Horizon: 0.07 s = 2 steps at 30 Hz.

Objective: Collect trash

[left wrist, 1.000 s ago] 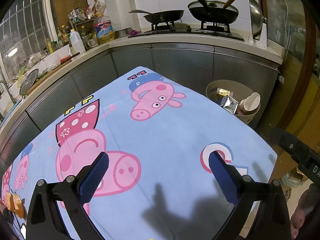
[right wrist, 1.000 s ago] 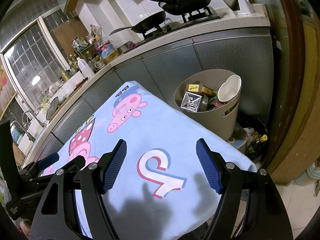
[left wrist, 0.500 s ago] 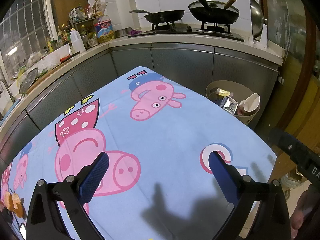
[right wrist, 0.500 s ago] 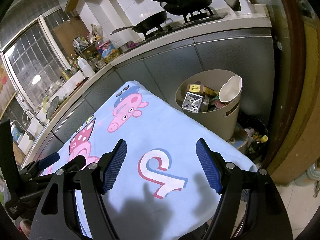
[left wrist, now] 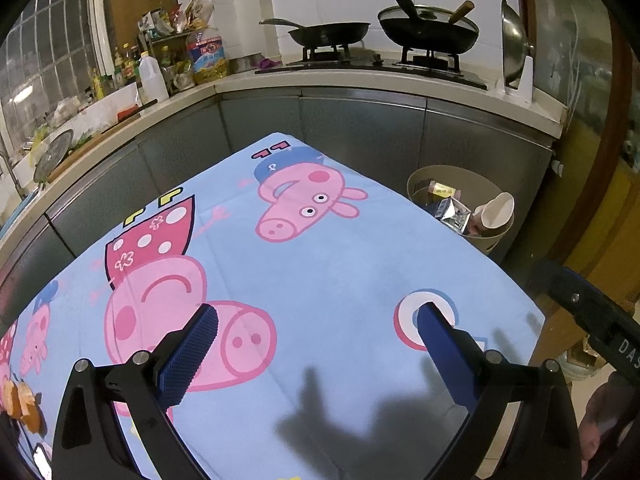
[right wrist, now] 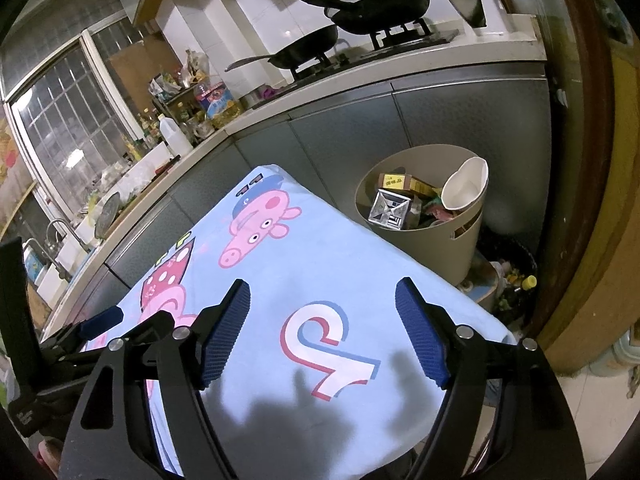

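Observation:
A beige trash bin [right wrist: 424, 248] stands on the floor past the table's far right corner. It holds a silver carton [right wrist: 390, 208], a yellow box [right wrist: 396, 182] and a white paper cup [right wrist: 466, 184]. The left wrist view also shows the bin [left wrist: 440, 172] and the cup [left wrist: 496, 210]. My left gripper [left wrist: 316, 316] hovers open over the blue cartoon-pig tablecloth [left wrist: 340, 264], nothing between its pads. My right gripper [right wrist: 322, 288] hangs over the cloth's right end, its jaws opening and empty. Orange scraps [left wrist: 20, 404] lie at the cloth's left edge.
Grey cabinets and a counter [left wrist: 360, 80] wrap around the table's far side, with two pans on a stove, bottles and a sink to the left. A dark bucket of refuse [right wrist: 512, 280] sits on the floor behind the bin. A wooden door frame rises on the right.

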Motion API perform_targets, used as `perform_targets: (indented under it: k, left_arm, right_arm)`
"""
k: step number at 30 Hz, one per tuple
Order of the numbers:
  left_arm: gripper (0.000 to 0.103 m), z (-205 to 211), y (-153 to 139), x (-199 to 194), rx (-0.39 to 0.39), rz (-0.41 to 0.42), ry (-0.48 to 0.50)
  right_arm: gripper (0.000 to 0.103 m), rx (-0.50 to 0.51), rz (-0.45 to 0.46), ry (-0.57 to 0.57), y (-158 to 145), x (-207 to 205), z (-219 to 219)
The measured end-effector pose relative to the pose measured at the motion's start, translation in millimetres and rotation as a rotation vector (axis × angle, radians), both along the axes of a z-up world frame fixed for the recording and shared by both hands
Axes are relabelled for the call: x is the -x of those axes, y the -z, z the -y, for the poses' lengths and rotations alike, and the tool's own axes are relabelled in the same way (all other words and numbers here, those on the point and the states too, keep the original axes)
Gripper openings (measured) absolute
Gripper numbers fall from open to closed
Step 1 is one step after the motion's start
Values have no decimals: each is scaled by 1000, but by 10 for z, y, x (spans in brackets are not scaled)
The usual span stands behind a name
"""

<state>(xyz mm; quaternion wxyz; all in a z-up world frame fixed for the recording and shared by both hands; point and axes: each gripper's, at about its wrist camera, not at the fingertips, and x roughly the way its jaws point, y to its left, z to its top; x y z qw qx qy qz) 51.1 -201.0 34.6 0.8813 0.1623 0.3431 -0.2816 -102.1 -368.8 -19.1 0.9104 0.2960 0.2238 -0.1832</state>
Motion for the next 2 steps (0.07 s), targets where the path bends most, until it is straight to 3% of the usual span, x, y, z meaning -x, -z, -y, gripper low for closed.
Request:
perform_targets:
  k: [2]
  left_arm:
    - [99,2,-11,-5,0,-2,-1]
  right_arm:
    - [74,0,-4,-3,23,21,-20]
